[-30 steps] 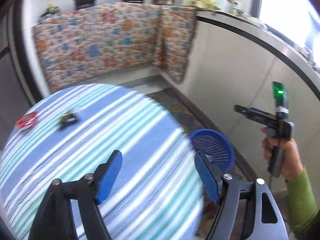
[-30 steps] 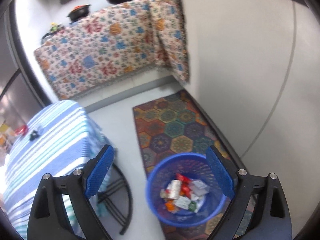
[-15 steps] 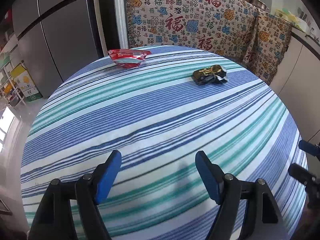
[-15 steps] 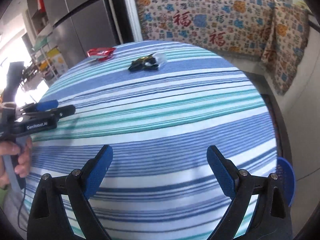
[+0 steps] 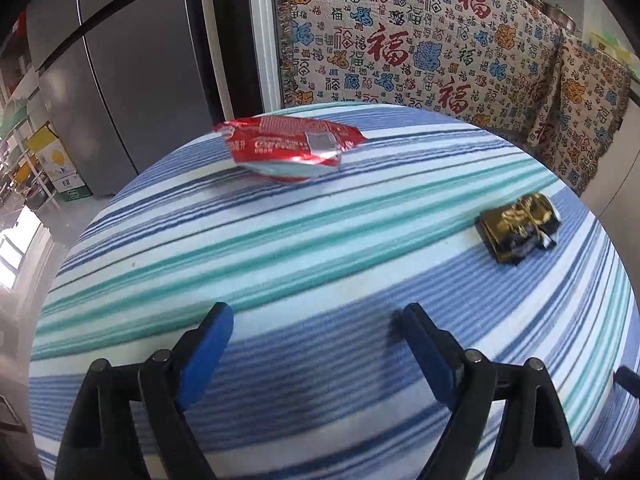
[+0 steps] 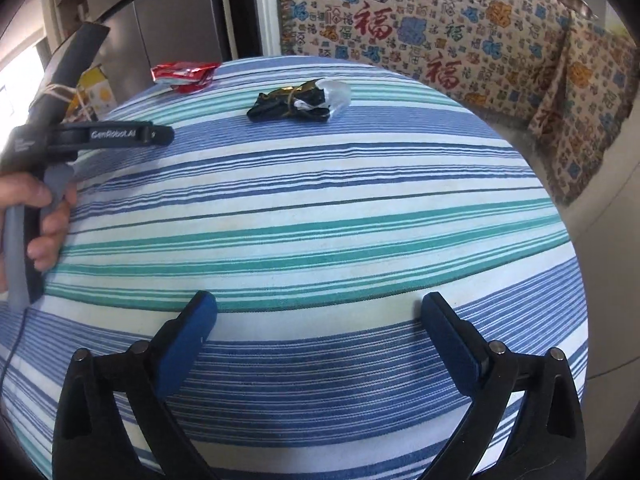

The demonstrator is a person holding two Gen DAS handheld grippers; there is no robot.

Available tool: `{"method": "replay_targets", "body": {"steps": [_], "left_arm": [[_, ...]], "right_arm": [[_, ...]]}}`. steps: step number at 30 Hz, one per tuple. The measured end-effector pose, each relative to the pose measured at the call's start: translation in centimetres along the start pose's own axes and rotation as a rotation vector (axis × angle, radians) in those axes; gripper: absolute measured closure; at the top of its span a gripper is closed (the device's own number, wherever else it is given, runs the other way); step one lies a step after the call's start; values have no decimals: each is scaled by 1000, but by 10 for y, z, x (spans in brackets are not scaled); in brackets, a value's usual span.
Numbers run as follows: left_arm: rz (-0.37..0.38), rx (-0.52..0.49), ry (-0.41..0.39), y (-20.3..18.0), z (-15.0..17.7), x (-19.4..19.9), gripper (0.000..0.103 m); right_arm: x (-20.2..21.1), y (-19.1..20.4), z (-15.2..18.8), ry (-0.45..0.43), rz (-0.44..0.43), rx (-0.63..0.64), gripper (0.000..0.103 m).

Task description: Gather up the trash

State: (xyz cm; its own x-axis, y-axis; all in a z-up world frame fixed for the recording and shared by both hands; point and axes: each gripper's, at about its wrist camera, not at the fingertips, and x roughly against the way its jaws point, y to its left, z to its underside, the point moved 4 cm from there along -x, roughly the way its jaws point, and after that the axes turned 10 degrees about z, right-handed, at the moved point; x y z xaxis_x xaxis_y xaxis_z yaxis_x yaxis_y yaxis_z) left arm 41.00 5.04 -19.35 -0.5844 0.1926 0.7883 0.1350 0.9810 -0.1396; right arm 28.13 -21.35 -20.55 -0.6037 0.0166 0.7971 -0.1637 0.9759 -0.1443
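Observation:
A red foil wrapper [image 5: 286, 150] lies at the far side of the round striped table [image 5: 320, 264]; it also shows in the right wrist view [image 6: 184, 74]. A crumpled black and gold wrapper [image 5: 518, 230] lies at the right; in the right wrist view it [image 6: 296, 102] sits far centre. My left gripper [image 5: 316, 344] is open and empty, low over the table, short of the red wrapper. My right gripper [image 6: 320, 336] is open and empty over the near part of the table. The left gripper shows from the side in the right wrist view [image 6: 160, 135].
A grey fridge [image 5: 132, 80] stands behind the table at the left. A patterned cloth [image 5: 420, 44] hangs over the counter behind and to the right. A yellow box [image 5: 56, 164] sits on the floor at far left.
Both grippers swung from the blue trash basket on the floor toward the table. Since half a second ago the left gripper has moved closer to the red wrapper.

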Motion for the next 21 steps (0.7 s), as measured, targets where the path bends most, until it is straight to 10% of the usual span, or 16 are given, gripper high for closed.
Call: {"method": "replay_targets", "body": {"steps": [15, 21], "left_arm": [[-13, 45, -6, 22, -78, -59, 6], [-8, 42, -55, 24, -79, -50, 56]], "right_arm": [[-3, 1, -2, -1, 5, 3, 0], [-3, 1, -2, -2, 6, 4, 0]]}}
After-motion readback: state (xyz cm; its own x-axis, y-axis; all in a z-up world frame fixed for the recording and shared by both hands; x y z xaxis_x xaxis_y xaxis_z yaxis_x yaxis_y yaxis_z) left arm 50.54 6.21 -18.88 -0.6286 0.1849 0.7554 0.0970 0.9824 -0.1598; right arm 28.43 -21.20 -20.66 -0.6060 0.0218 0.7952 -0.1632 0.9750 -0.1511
